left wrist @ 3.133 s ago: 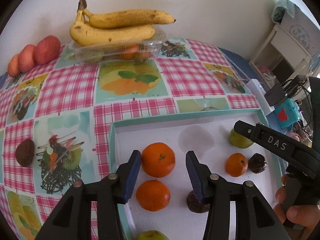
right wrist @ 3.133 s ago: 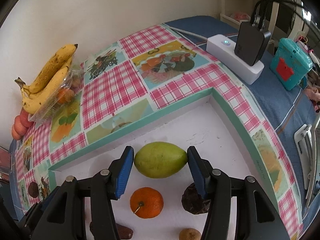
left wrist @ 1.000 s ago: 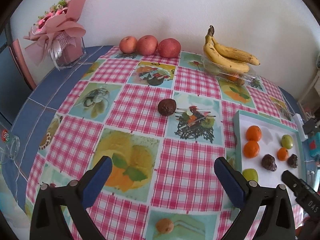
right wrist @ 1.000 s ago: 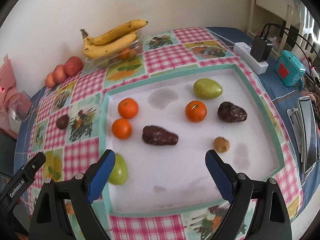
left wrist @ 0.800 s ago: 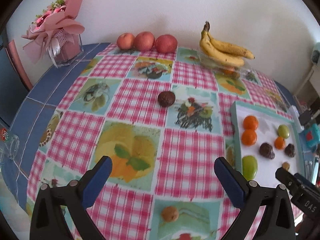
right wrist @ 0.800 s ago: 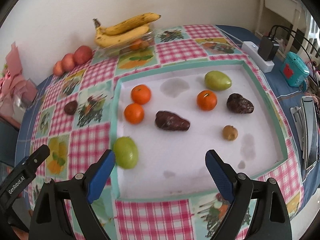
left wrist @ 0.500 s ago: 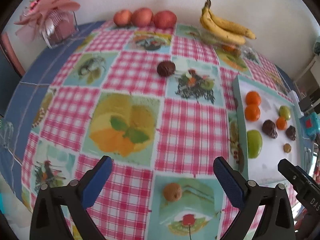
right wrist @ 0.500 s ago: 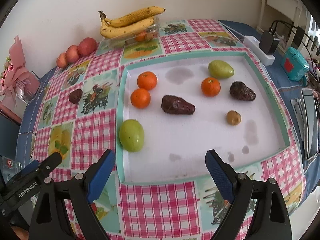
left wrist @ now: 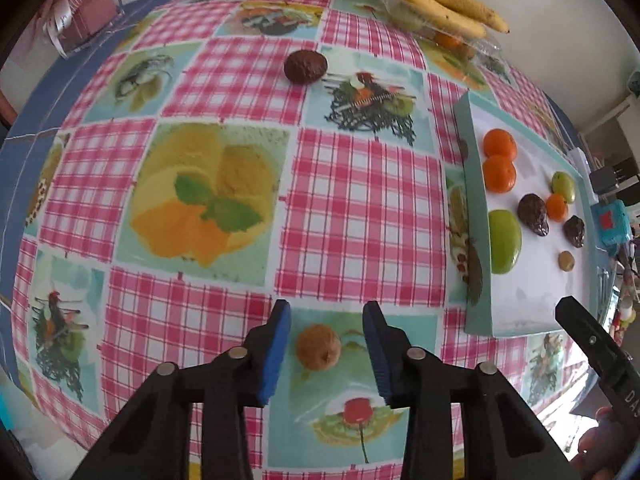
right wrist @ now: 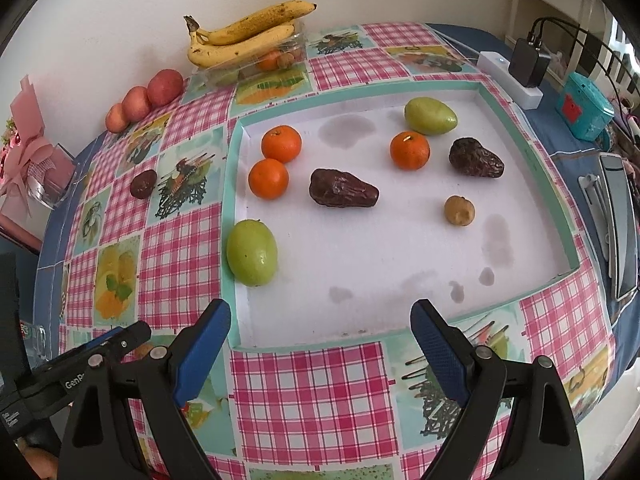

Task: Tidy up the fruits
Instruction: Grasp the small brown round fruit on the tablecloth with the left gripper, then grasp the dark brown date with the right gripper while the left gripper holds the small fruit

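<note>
My left gripper is open, its blue pads on either side of a small brown round fruit on the checked tablecloth, with gaps on both sides. A dark wrinkled fruit lies farther out on the cloth. The white tray with a teal rim holds oranges, two green fruits, two dark fruits and a small brown fruit. My right gripper is open and empty above the tray's near edge.
Bananas on a clear box and three red apples stand at the wall. A pink gift box is at the far left. A power strip, a teal box and a phone lie right of the tray.
My left gripper has moved down and forward to the small brown fruit and its jaws have narrowed around it. My right gripper has stayed wide open over the tray's near edge.
</note>
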The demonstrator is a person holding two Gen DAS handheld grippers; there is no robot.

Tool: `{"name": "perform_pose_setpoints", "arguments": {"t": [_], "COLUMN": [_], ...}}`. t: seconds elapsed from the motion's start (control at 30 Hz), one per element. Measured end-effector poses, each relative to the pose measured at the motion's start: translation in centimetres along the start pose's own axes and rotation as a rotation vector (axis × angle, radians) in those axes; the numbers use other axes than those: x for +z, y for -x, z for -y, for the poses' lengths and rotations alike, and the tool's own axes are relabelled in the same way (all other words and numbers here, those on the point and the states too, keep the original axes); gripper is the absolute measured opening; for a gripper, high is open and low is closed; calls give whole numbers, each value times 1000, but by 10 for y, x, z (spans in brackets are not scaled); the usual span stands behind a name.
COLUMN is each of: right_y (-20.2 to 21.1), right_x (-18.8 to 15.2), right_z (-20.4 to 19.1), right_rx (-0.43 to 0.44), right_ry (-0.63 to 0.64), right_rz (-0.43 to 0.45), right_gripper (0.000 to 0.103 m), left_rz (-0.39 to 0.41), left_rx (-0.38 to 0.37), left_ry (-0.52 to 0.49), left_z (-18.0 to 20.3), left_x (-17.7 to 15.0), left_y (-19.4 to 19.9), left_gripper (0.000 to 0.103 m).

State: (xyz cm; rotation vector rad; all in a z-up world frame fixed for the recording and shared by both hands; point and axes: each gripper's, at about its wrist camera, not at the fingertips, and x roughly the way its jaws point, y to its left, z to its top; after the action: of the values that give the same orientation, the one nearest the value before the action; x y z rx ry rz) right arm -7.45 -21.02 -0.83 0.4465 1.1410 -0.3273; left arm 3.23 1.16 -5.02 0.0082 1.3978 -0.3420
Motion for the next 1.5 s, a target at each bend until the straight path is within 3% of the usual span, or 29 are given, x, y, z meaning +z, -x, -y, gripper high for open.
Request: {"name": "perform_pose_setpoints", "arguments": {"t": [0.5, 0.97, 1.5], "right_y": [5, 3, -14], "right_x": [-2, -3, 14], "right_z": [4, 5, -7], "right_rx": [1, 4, 12], "right_ry": [-29, -41, -25], "right_rz": [1, -7, -7], "right_gripper": [92, 92, 92], "left_rz": [-96, 74, 219], "left_rx": [-30, -46, -24], "left_ry": [70, 88, 184], "left_z": [-10, -6, -18], "left_x": [-7, 0, 53], "left_y": [-16, 21, 40], "left_gripper": [27, 27, 27]}}
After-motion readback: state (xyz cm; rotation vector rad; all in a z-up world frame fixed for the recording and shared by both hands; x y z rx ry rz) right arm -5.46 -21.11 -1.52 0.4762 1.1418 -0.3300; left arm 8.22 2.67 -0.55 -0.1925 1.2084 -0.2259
